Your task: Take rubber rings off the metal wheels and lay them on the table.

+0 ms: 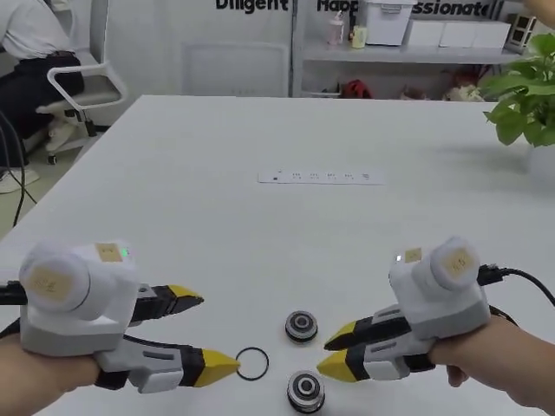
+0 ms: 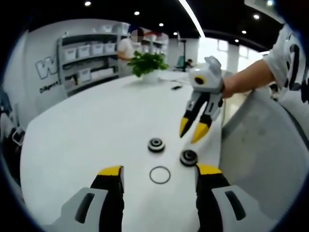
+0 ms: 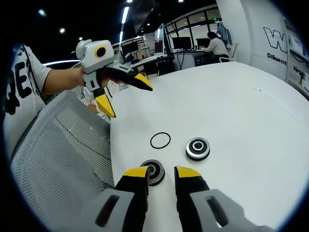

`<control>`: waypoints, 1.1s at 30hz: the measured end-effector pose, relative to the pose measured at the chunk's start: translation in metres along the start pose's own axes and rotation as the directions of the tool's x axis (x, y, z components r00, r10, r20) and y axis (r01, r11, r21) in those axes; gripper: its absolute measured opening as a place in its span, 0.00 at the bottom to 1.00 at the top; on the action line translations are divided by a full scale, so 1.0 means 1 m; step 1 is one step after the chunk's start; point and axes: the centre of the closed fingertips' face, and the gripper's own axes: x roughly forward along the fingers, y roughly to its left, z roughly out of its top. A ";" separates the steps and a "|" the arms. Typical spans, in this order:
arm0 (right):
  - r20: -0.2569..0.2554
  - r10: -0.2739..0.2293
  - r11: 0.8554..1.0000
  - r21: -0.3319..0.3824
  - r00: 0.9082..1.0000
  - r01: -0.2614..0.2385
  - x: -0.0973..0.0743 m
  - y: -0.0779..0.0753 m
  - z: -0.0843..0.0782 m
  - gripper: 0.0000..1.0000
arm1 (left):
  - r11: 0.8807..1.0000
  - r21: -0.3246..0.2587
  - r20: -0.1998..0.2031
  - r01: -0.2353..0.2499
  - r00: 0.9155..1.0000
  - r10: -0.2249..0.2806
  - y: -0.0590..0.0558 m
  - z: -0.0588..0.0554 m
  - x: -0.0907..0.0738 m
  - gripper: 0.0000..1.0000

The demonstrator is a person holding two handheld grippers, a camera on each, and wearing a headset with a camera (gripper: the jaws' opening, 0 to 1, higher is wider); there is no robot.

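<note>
Two small metal wheels lie near the table's front edge, one (image 1: 301, 326) farther and one (image 1: 306, 391) nearer to me. A loose black rubber ring (image 1: 252, 363) lies flat to their left. My left gripper (image 1: 211, 334) is wide open, its yellow tips on either side of the ring (image 2: 150, 175) and a little short of it. My right gripper (image 1: 329, 353) is open with a narrow gap and holds nothing. Its tips (image 3: 161, 172) hover just behind the nearer wheel (image 3: 153, 171); the other wheel (image 3: 198, 148) lies beyond to the right.
A flush socket strip (image 1: 320, 177) sits mid-table. A potted plant (image 1: 525, 95) stands at the far right corner. An office chair (image 1: 78, 87) and a seated person (image 1: 30, 52) are beyond the table's left edge. A grey mesh chair (image 3: 63, 159) is close to me.
</note>
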 end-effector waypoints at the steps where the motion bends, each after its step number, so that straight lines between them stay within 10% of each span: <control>1: -0.002 0.003 1.000 -0.004 1.000 -0.003 0.000 0.001 0.000 0.17 | 1.000 0.003 -0.002 0.004 1.000 -0.004 -0.001 0.000 0.001 0.60; 33: -0.072 0.045 0.995 -0.085 0.996 -0.051 0.008 0.010 -0.027 0.17 | 0.991 0.073 -0.055 0.109 0.993 -0.105 -0.023 0.001 0.036 0.56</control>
